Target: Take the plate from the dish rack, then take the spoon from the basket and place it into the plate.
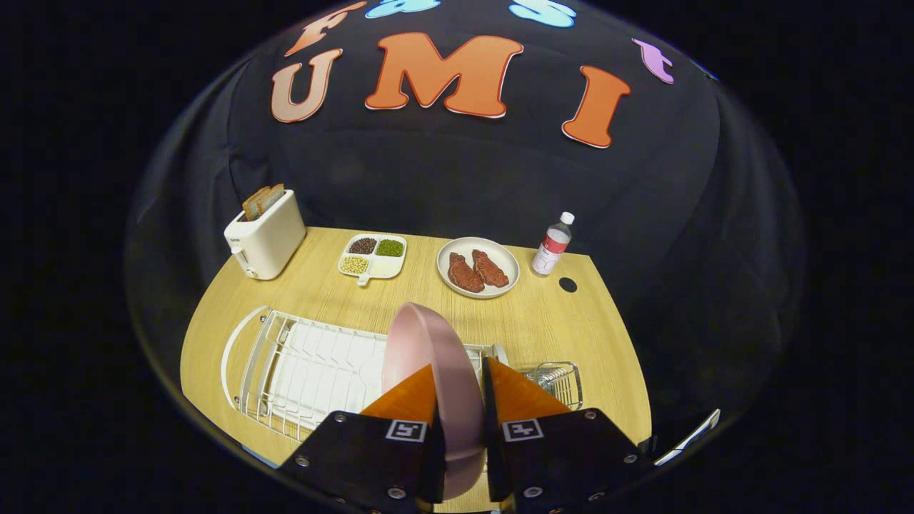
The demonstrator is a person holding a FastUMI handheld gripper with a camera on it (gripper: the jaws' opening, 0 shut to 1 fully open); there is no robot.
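Plate (428, 357) stands on edge, clamped between both fingers of the gripper (460, 389), lifted above the dish rack (307, 371) for carrying.

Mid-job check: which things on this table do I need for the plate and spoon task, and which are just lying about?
Needed:
pink plate, held on edge between the gripper fingers
white dish rack
wire basket, beside the rack; spoon not discernible

Lying about:
toaster with bread
divided tray of beans
plate of meat
bottle
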